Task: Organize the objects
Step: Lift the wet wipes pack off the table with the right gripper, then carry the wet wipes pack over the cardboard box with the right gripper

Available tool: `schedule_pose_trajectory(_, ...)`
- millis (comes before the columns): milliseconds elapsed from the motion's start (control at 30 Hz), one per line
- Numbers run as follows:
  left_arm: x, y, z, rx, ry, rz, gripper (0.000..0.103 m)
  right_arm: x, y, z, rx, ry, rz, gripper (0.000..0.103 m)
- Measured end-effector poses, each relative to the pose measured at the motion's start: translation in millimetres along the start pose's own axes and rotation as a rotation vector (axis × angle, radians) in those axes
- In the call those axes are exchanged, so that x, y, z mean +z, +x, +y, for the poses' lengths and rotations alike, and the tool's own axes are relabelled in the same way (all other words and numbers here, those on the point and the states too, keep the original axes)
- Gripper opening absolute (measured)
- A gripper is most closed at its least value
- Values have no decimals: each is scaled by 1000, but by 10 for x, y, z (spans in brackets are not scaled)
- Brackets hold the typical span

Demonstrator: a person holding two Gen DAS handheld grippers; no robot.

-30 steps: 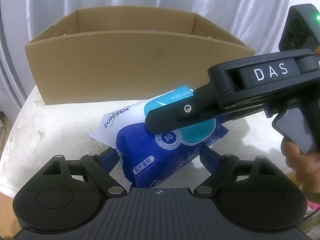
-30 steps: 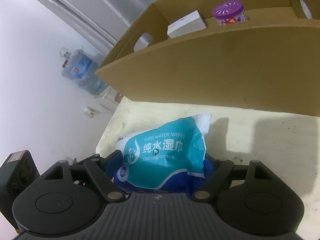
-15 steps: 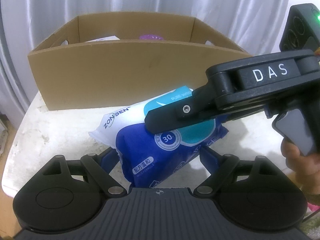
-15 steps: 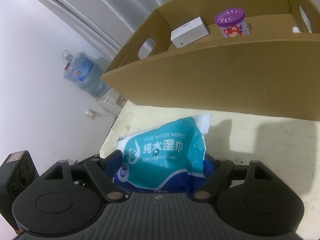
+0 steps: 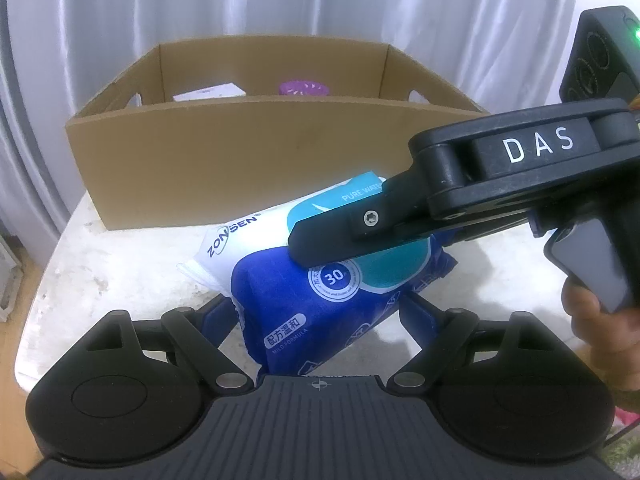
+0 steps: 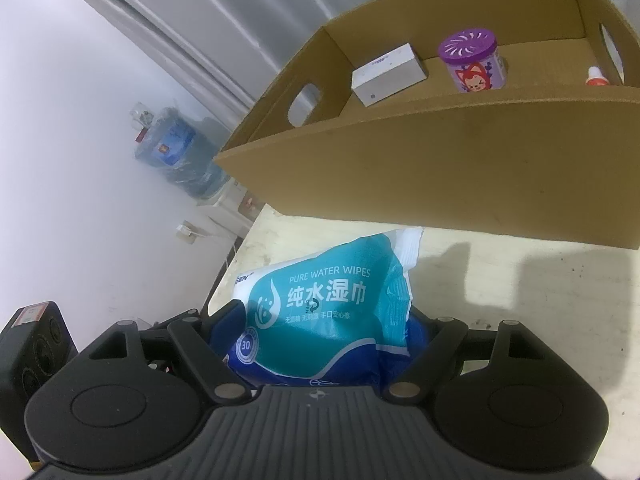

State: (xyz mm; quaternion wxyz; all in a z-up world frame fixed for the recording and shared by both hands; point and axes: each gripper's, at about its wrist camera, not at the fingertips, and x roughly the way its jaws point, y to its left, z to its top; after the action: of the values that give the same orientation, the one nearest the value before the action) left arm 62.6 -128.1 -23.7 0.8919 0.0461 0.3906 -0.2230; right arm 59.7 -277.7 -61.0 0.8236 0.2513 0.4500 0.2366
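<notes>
A blue and teal wet wipes pack [image 5: 280, 288] [image 6: 320, 312] is held in front of the cardboard box [image 5: 240, 168] [image 6: 440, 168], low over the white table [image 5: 100, 272]. My left gripper [image 5: 320, 310] is shut on its near end, blue pads against both sides. My right gripper [image 6: 324, 332] is shut on the pack from the right; its upper finger [image 5: 344, 236] lies across the pack's top and the lower one is hidden. A hand [image 5: 592, 320] holds its handle. I cannot tell whether the pack touches the table.
Inside the box are a small white carton [image 6: 388, 74], a purple-lidded canister [image 6: 474, 64] and a red-capped item [image 6: 596, 76]. White curtains [image 5: 320, 0] hang behind. A water jug [image 6: 172, 144] stands on the floor past the table's left edge.
Both views now look further down into the box, and its contents show more. The pack keeps its place between both grippers.
</notes>
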Motion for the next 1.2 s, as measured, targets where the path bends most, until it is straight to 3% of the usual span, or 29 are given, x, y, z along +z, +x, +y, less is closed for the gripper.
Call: schedule_pose_trajectory(1200, 102, -355, -138, 57, 38, -76, 86, 8, -302, 277, 32, -61, -66, 83)
